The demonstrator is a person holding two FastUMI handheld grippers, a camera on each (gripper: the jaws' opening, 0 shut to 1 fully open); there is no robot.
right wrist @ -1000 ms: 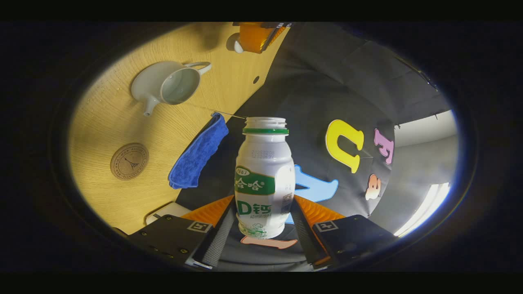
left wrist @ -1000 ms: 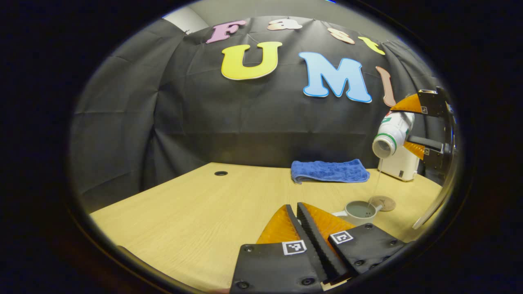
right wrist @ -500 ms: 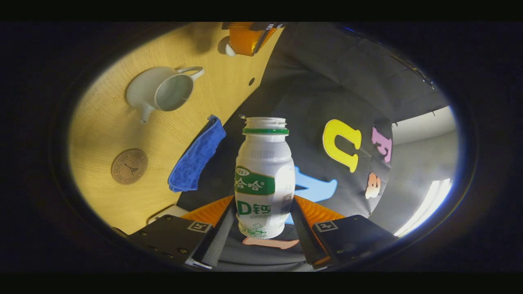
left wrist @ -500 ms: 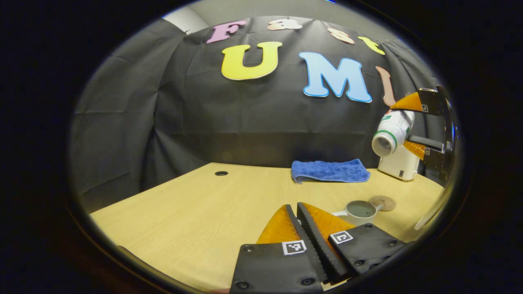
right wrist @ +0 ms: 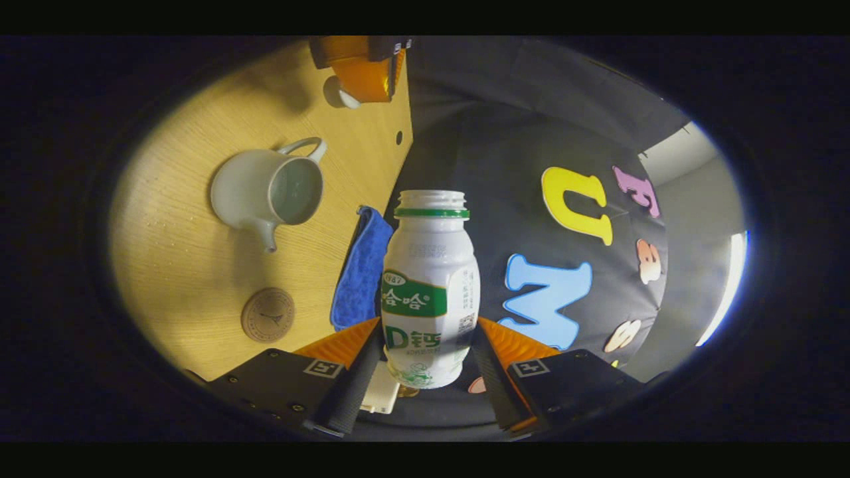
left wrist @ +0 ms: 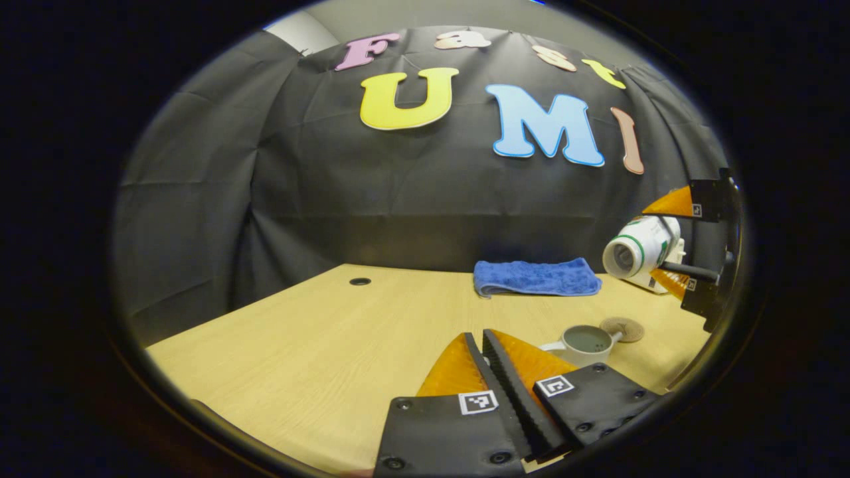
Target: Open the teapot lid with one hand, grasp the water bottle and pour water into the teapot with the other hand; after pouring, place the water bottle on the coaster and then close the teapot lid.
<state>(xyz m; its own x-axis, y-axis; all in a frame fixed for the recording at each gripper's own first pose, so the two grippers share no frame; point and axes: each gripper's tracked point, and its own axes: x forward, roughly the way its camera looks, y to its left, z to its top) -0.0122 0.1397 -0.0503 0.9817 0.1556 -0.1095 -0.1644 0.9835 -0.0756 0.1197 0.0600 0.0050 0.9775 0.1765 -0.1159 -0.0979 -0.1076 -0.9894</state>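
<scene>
Pouring has stopped since a second ago: the thin stream into the white ceramic teapot [right wrist: 269, 192] is gone, and your right gripper [right wrist: 430, 372] has dropped lower and begun turning the white plastic water bottle with the green band [right wrist: 430, 292] back from its tip. Both its fingers press on the bottle's lower body. In the left gripper view the bottle [left wrist: 639, 245] lies near level, neck pointing toward your left gripper [left wrist: 483, 345]. What matters next: the round cork coaster [right wrist: 267, 315] sits on the light wooden desk [right wrist: 186, 279] below and left of the held bottle, just beside the teapot's spout, so swing the base down toward it. Your left gripper is nearly closed; I judge it has the lid [right wrist: 342, 96], seen pinched there in the right gripper view
</scene>
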